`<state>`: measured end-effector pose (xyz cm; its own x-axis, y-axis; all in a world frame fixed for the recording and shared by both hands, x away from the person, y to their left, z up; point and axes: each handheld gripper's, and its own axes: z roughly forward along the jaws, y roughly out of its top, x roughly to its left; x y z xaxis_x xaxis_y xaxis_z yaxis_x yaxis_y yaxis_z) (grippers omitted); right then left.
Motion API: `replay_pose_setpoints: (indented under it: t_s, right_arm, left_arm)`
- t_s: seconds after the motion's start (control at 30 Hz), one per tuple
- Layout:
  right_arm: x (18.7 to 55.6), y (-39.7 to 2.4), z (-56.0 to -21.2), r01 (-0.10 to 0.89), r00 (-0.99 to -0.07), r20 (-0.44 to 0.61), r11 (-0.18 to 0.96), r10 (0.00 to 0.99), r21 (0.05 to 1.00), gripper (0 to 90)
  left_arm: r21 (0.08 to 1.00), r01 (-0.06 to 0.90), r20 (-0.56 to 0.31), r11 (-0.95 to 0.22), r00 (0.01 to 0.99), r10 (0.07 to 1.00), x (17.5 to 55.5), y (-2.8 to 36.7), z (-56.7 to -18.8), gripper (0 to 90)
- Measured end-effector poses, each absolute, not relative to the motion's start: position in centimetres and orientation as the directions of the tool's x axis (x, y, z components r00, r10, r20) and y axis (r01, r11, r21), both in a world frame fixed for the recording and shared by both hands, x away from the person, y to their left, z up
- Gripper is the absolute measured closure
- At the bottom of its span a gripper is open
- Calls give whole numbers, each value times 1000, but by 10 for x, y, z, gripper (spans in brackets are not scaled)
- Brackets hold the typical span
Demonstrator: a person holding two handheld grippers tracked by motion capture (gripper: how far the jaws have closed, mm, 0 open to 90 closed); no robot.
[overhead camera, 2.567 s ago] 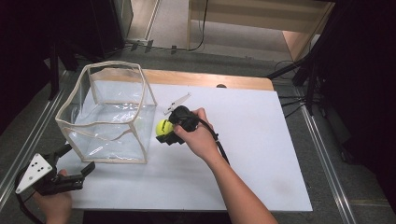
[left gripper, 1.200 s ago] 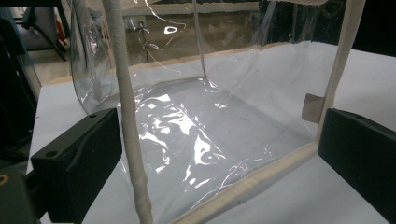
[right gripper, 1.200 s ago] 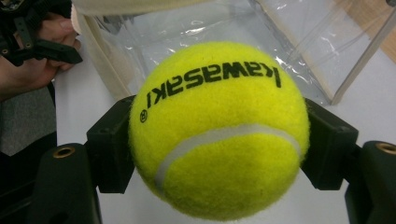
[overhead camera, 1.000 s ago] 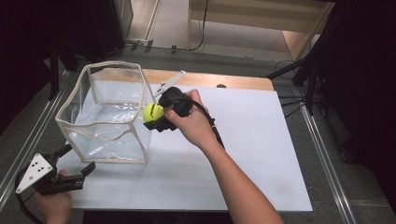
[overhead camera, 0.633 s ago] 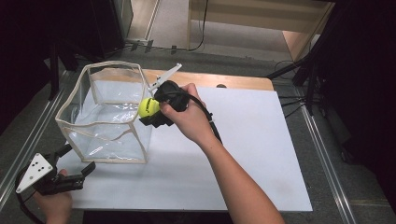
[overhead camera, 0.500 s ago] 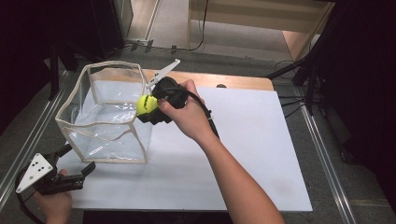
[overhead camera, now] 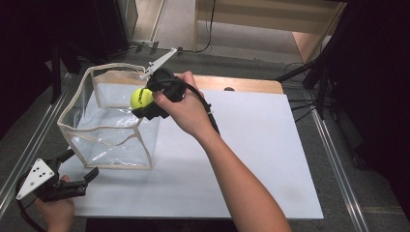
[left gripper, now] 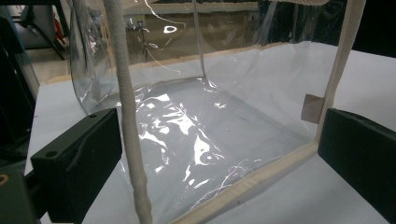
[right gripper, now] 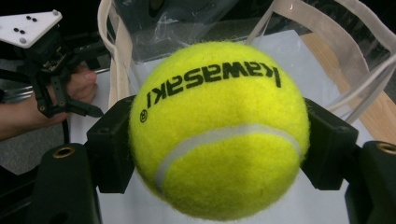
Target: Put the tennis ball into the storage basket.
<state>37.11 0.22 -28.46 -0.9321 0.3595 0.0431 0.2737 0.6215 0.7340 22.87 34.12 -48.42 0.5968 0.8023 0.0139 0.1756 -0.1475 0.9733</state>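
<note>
A yellow tennis ball with black lettering is clamped between the jaws of my right gripper. It hangs in the air over the right rim of a clear plastic box with beige fabric edges. My left gripper rests low at the front left corner of the box. Its jaws stand wide apart on either side of a beige corner seam, touching nothing. In the right gripper view the box's open top lies just behind the ball.
The box stands on a white board with a wooden strip along its back edge. Metal rails run down both sides of the table. Black stands and cables crowd the back right.
My right gripper has lifted the ball from the board and carried it up and left, over the box's rim. The left gripper has stayed where it was.
</note>
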Motion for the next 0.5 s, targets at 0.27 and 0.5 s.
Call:
replay_pose_setpoints:
  t_s: [0.27, 0.5]
  right_arm:
    - [377, 21, -285, 262, -940, 45, 627, 339, 734, 235]
    - [381, 34, -290, 255, -945, 49, 631, 324, 733, 235]
  left_arm:
    - [973, 176, 15, -149, 598, 802, 229, 342, -484, 1]
    - [974, 175, 11, -144, 598, 802, 229, 341, -484, 1]
